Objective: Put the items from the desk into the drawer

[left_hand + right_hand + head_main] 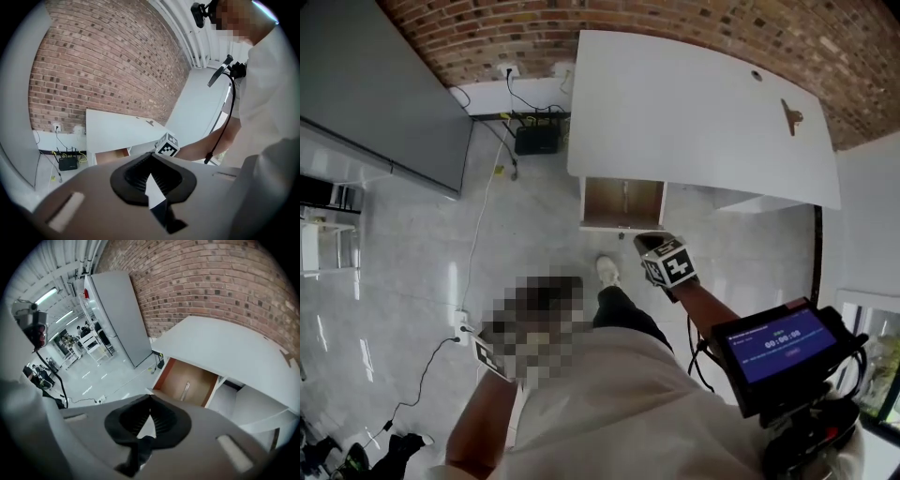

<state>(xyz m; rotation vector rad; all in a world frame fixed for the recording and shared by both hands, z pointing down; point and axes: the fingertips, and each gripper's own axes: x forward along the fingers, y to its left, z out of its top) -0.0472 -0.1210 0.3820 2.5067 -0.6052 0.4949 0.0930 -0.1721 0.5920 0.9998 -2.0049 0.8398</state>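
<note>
desk [694,112]: white top, set against the brick wall [694,23], almost bare
small brown thing [790,116]: lies on the desk top toward its right end, near the brick wall, well apart from both grippers; too small to tell what it is
drawer [623,203]: stands open under the desk's near left edge, brown inside; a slim pale thing lies on its floor, not clear enough to name
right gripper [150,398]: jaws closed tip to tip with nothing between them; held out in front of the desk, just short of the open drawer and pointing at it
left gripper [151,157]: jaws together at the tips, holding nothing; held back from the desk at the person's left side, mostly hidden in the head view
marker cube [167,145]: on the right gripper, seen from the left gripper view in front of the desk's near edge
forearm [712,305]: the person's right one, bare, stretched toward the desk
shoe [607,272]: white, on the floor in front of the drawer
screen [778,345]: dark frame with a blue display, at the person's right, nearer than the desk
cabinet [375,94]: grey, tall, well to the left of the desk
black box [536,139]: on the floor by the wall just left of the desk, with cables around it
floor [412,272]: pale glossy tiles; a white cable runs from the wall left of the desk to a power strip [461,330]
</note>
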